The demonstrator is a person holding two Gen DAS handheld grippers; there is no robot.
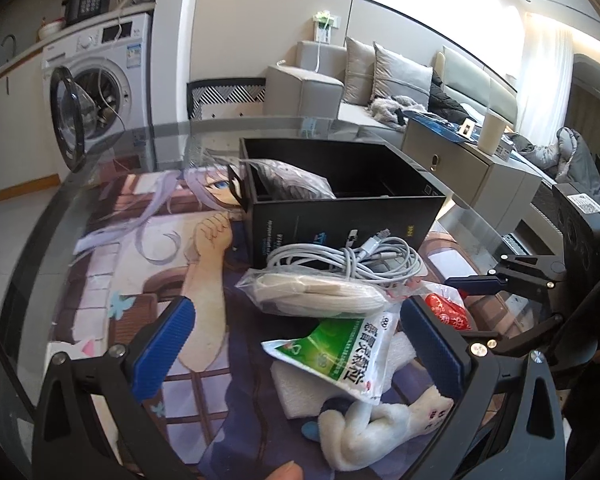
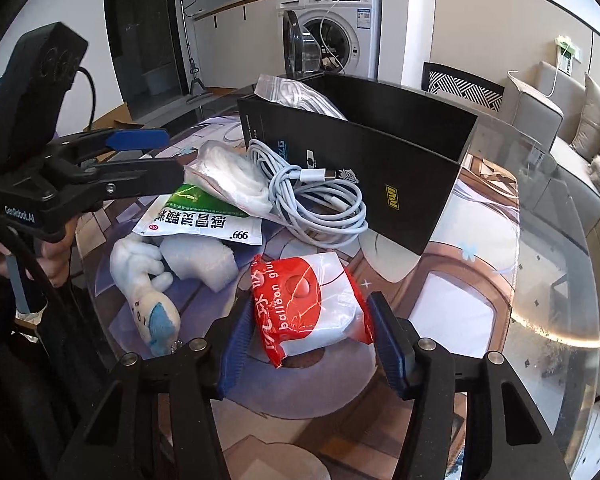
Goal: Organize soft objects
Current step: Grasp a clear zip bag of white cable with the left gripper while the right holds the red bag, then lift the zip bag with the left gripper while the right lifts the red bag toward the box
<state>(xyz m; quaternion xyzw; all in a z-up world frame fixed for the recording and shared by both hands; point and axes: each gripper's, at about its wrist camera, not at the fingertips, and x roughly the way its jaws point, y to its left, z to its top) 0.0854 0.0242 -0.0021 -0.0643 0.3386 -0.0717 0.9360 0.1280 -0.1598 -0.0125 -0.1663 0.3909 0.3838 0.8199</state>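
My right gripper (image 2: pixel 311 304) is shut on a red and white balloon glue packet (image 2: pixel 312 304), one blue pad against each side, just above the mat. My left gripper (image 1: pixel 298 312) is open, its pads (image 1: pixel 168 344) wide apart over a green and white sachet (image 1: pixel 340 352). Behind the sachet lie a zip bag of white cloth (image 1: pixel 320 292) and a coiled white cable (image 1: pixel 348 260). A white plush toy (image 1: pixel 380 432) and a white foam block (image 1: pixel 300 392) lie near the front. The open black box (image 1: pixel 340 216) holds a grey bagged item (image 1: pixel 292 184).
Everything sits on a round glass table (image 2: pixel 540 280) with a printed mat under the glass. A chair (image 2: pixel 464 88) stands behind the box. The washing machine (image 2: pixel 340 28) is further back, and a sofa (image 1: pixel 340 92) stands to the right.
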